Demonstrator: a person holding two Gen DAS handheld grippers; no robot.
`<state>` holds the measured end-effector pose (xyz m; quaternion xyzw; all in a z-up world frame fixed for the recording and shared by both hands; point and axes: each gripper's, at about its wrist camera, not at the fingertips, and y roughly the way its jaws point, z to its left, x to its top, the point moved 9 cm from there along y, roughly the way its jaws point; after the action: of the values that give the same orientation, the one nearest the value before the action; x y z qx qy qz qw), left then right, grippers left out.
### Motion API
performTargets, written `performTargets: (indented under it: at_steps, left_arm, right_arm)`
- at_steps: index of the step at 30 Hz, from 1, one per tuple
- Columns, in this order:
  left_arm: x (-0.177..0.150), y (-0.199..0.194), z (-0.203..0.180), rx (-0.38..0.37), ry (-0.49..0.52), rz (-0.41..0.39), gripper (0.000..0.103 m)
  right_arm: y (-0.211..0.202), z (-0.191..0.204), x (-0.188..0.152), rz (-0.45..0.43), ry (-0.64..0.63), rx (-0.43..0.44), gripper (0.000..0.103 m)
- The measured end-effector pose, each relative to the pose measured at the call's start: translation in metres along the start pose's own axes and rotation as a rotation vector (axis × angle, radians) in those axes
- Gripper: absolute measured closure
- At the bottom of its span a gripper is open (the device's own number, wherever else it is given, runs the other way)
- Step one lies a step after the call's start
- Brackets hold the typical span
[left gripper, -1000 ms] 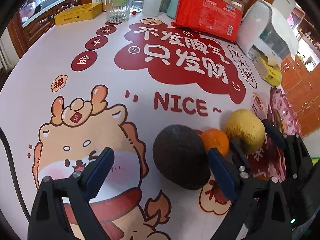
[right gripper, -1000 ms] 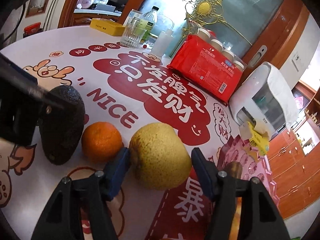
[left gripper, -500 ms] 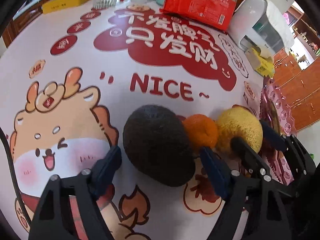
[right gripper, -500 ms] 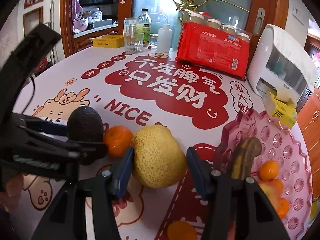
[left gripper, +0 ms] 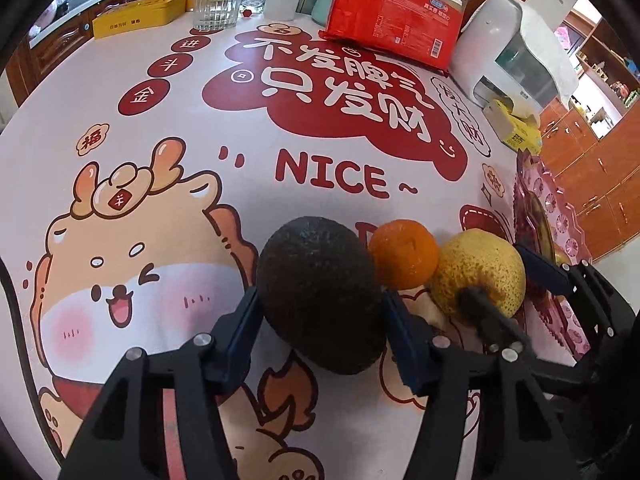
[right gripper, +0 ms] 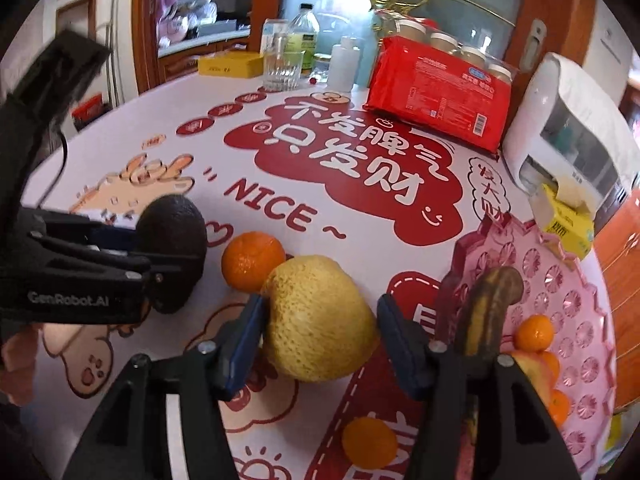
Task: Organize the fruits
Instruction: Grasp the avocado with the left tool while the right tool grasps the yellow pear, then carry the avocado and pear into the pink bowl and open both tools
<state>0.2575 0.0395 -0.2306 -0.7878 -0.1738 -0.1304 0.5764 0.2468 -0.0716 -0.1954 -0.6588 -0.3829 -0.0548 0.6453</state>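
Since the earlier frames, your left gripper (left gripper: 322, 322) has closed from a wide-open stance to both blue pads pressed against the sides of the avocado (left gripper: 320, 294), and your right gripper (right gripper: 320, 330) has drawn in on the yellow pear (right gripper: 318, 318); its left pad touches the skin, while contact at the right pad is hard to confirm. Item, avocado: dark, pebbled, held between your left fingers just above or on the printed tablecloth (left gripper: 160, 120); its underside is hidden, so you cannot tell if it is lifted. Item, mandarin (left gripper: 402, 254): just right of the avocado, near or touching the pear on its far-left side. Item, pear: partly masked in the left view by your right gripper's near finger. Item, pink tray (right gripper: 560, 280): right of the pear, cut off at the frame edge, holding a browned banana (right gripper: 490, 312), several small oranges (right gripper: 534, 333) and a reddish fruit mostly hidden behind your right finger. Item, loose orange (right gripper: 370, 442): near edge, between your right gripper's fingers, lower part cut off. Far side: drinking glass (left gripper: 214, 6), yellow box (left gripper: 140, 16), red package (left gripper: 394, 20) with jars behind it half hidden, white appliance (left gripper: 516, 48).
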Motion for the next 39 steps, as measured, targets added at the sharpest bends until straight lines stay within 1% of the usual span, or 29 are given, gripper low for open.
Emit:
performTargets:
  at_steps: [5,7,8,9,12,16,18,21,24,25,26,27,28,31,33,35,39]
  left_arm:
    - [0.000,0.000,0.000,-0.003,0.000,0.000,0.044]
    - [-0.001,0.000,0.000,-0.003,0.002,-0.001,0.044]
    - [-0.001,-0.001,0.000,-0.004,0.005,-0.002,0.044]
    - [-0.002,-0.001,-0.001,-0.003,0.010,-0.003,0.044]
    - [-0.004,-0.004,-0.002,0.009,0.031,-0.012,0.045]
    - [-0.008,-0.010,-0.004,0.027,0.057,-0.026,0.045]
    - [-0.008,-0.014,-0.006,0.024,0.065,-0.034,0.046]
    - [-0.006,-0.026,-0.011,0.026,0.083,-0.049,0.047]
    - [-0.003,-0.043,-0.021,0.014,0.108,-0.084,0.049]
    - [-0.002,-0.047,-0.023,0.011,0.116,-0.093,0.049]
    - [0.000,-0.054,-0.029,0.007,0.130,-0.108,0.054]
    - [0.002,-0.059,-0.034,0.005,0.141,-0.116,0.061]
    - [0.002,-0.061,-0.038,0.003,0.150,-0.119,0.062]
    - [0.002,-0.066,-0.055,-0.031,0.179,-0.123,0.063]
    - [0.001,-0.064,-0.063,-0.018,0.199,-0.120,0.064]
    - [-0.001,-0.059,-0.065,-0.014,0.196,-0.108,0.065]
    - [-0.001,-0.059,-0.068,0.000,0.202,-0.114,0.065]
  right_arm:
    - [0.010,0.008,-0.002,0.025,-0.083,-0.072,0.030]
    - [0.016,0.007,-0.002,0.042,-0.104,-0.103,0.029]
    - [0.019,0.006,-0.002,0.052,-0.118,-0.122,0.031]
    - [0.019,0.006,-0.002,0.055,-0.122,-0.126,0.031]
    - [0.017,0.006,-0.003,0.059,-0.120,-0.118,0.032]
    - [0.010,0.012,-0.007,0.048,-0.094,-0.076,0.033]
    - [0.003,0.014,-0.006,0.030,-0.076,-0.054,0.033]
    - [-0.010,0.016,-0.003,-0.002,-0.063,-0.056,0.033]
    - [-0.028,0.014,0.002,-0.040,-0.037,-0.038,0.033]
    - [-0.036,0.012,0.004,-0.057,-0.027,-0.034,0.033]
    - [-0.042,0.010,0.006,-0.069,-0.021,-0.034,0.033]
    - [-0.048,0.008,0.007,-0.081,-0.015,-0.037,0.033]
    - [-0.055,0.004,0.008,-0.096,-0.005,-0.043,0.033]
    - [-0.074,-0.009,0.010,-0.135,0.025,-0.053,0.033]
    - [-0.082,-0.019,0.008,-0.148,0.045,-0.065,0.033]
    - [-0.086,-0.031,0.003,-0.145,0.072,-0.072,0.033]
    - [-0.090,-0.049,-0.008,-0.138,0.123,-0.069,0.033]
